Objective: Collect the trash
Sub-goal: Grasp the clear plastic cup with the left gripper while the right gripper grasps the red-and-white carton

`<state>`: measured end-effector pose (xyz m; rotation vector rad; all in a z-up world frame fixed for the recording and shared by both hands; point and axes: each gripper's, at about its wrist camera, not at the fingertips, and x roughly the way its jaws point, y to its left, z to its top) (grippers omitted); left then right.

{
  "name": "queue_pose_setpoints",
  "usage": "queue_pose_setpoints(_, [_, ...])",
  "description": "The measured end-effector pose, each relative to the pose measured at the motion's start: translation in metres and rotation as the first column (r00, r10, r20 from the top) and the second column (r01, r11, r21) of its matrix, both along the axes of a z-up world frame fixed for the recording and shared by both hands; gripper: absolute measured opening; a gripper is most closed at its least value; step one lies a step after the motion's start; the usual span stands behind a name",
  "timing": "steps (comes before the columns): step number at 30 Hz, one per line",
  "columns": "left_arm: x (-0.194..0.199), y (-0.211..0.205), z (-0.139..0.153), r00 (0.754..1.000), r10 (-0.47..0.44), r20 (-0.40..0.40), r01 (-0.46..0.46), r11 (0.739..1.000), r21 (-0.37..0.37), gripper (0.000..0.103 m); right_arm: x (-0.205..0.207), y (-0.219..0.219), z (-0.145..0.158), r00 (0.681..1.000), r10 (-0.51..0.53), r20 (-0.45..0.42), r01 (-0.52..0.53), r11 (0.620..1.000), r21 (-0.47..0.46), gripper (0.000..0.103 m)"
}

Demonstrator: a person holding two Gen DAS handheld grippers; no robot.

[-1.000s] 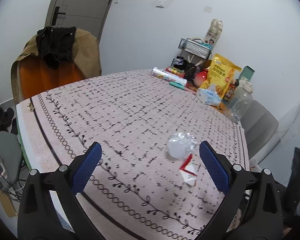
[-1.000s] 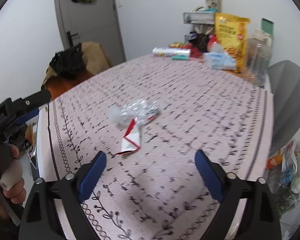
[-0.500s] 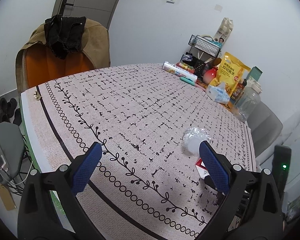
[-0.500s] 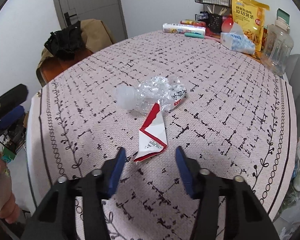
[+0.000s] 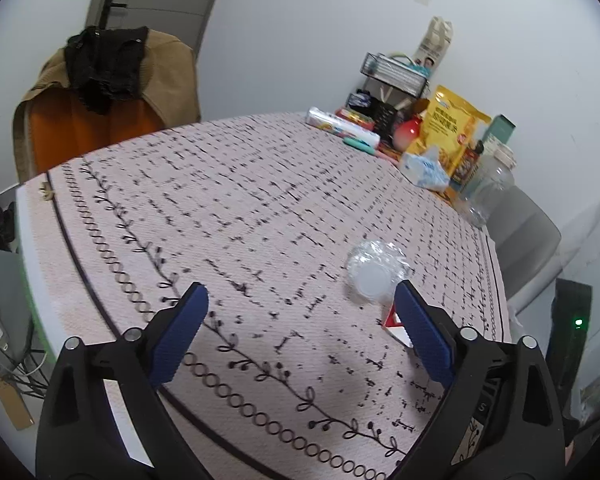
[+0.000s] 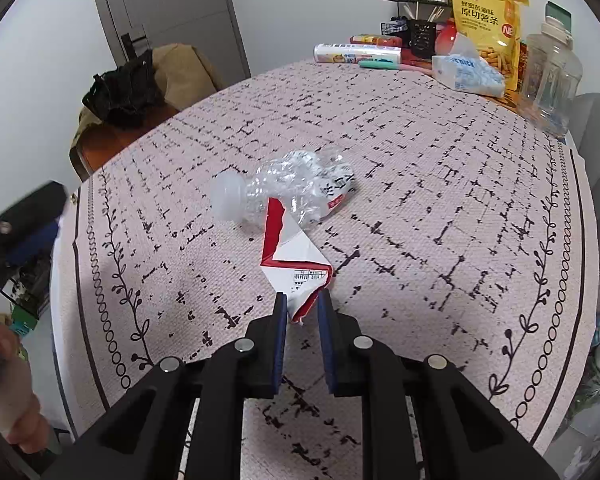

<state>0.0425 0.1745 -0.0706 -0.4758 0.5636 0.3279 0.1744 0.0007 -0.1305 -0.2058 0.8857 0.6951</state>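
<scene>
Red-white carton (image 6: 296,264) pinched by right gripper (image 6: 302,300), jaws just closed

Table covered by a pinkish woven cloth (image 6: 420,152) printed with broken black grid marks, a black vine-and-loop border running near its edge. Lying on the cloth near the middle: a crushed clear plastic bottle with white cap (image 6: 284,192), and, touching it, a flattened red-and-white paper carton (image 6: 292,256). Along the far edge: a white printed roll (image 6: 356,53), a blue-and-white tissue pack (image 6: 466,74), a yellow snack bag (image 6: 486,20), a clear plastic jar (image 6: 550,72).
</scene>
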Motion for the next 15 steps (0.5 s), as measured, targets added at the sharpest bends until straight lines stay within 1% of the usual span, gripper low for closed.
queue_pose_setpoints(1, [0.005, -0.002, -0.002, 1.0, -0.011, -0.006, 0.011, 1.0, -0.01, 0.087, 0.0, -0.003, 0.002, 1.0, -0.003, 0.004, 0.003, 1.0, 0.004, 0.004])
queue_pose_setpoints(3, [0.014, -0.004, -0.007, 0.999, -0.029, -0.016, 0.028, 0.999, -0.025, 0.081, 0.003, -0.011, 0.005, 1.0, -0.011, 0.004, 0.011, 1.0, 0.023, 0.003])
queue_pose_setpoints(5, [0.022, -0.008, -0.01, 0.999, -0.046, -0.028, 0.045, 0.999, -0.028, 0.079, 0.006, -0.019, 0.008, 1.0, -0.023, 0.002, 0.023, 0.999, 0.037, 0.003])
queue_pose_setpoints(11, [0.053, -0.023, -0.019, 0.993, -0.101, -0.06, 0.098, 0.994, -0.04, 0.078, 0.012, -0.048, 0.014, 0.998, -0.065, -0.004, 0.065, 0.995, 0.077, 0.003])
queue_pose_setpoints(15, [0.071, -0.028, -0.024, 0.99, -0.117, -0.077, 0.113, 0.992, -0.055, 0.078, 0.018, -0.07, 0.017, 0.995, -0.1, -0.008, 0.1, 0.99, 0.103, 0.003])
